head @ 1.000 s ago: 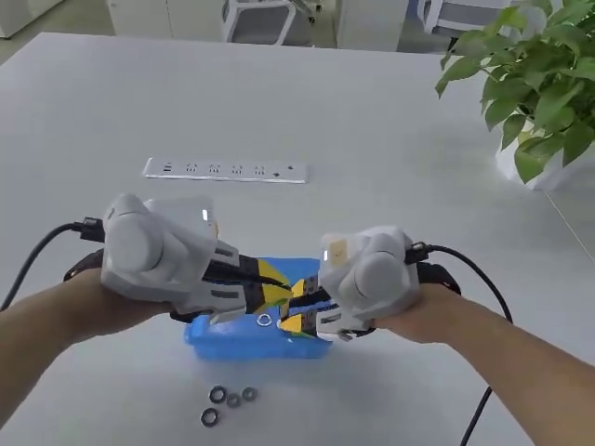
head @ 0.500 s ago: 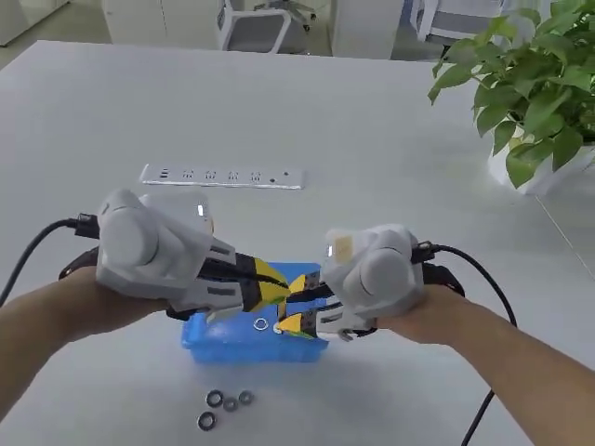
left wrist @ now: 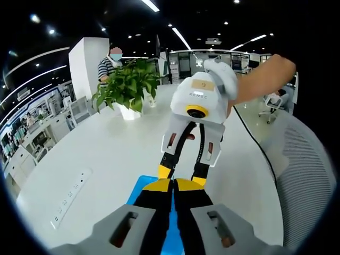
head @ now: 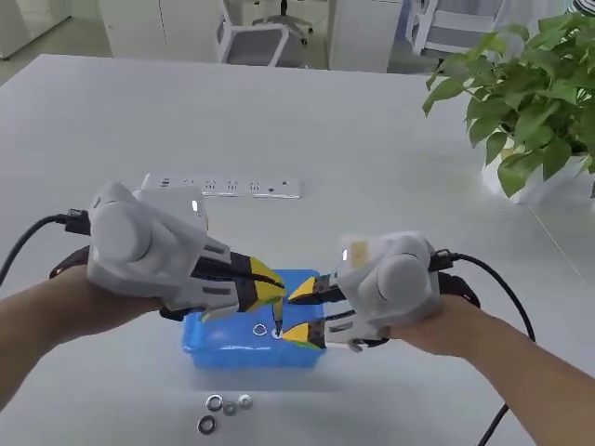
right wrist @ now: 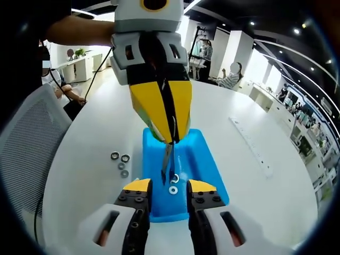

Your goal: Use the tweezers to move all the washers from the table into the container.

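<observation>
left tongs [right wrist: 169, 137] tight on tweezers [right wrist: 167, 157] over blue container [right wrist: 199, 156]

Seen from the left gripper view, a tan label [left wrist: 202, 85] on the white housing of the right gripper [left wrist: 182, 175] carries one short line of small dark capitals. It appears to read "KENSC", though the letters are too blurred to be certain.

A white table [head: 372, 139] is seen, on which a blue container [head: 251, 355] is set directly beneath the jaws. Four loose washers [head: 223, 405] are laid just beside the container, nearer the person than the jaws. A power strip [head: 223, 187] and a plant pot [head: 535, 190] are placed well beyond the jaws.
</observation>
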Action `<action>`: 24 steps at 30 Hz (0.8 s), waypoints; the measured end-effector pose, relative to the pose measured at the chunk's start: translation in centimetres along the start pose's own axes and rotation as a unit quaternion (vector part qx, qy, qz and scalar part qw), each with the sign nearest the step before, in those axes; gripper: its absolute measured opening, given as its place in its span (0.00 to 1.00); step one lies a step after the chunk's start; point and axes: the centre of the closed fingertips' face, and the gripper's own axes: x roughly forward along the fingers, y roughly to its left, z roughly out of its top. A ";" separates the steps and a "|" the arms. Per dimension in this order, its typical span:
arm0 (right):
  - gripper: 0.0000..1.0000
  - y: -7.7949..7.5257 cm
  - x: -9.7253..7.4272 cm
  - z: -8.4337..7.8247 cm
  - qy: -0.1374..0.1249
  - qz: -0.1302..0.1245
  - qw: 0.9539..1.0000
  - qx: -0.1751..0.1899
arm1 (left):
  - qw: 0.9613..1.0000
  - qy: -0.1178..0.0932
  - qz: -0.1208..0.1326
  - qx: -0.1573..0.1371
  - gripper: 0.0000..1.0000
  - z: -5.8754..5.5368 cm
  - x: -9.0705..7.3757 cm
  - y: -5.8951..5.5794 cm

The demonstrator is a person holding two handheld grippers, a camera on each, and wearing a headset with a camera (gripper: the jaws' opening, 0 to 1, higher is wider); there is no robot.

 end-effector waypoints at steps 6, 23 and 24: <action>0.29 0.4 -1.0 -0.1 -0.002 -0.008 1.000 0.011 | 1.000 -0.002 -0.001 0.000 0.05 0.5 -0.7 -0.5; 0.44 2.0 -3.5 -0.1 -0.008 -0.033 0.997 0.064 | 1.000 0.007 0.002 0.003 0.05 0.5 -2.4 -1.8; 0.44 2.1 -3.6 -0.1 -0.009 -0.034 0.997 0.064 | 1.000 0.006 0.003 0.003 0.05 0.5 -2.5 -1.8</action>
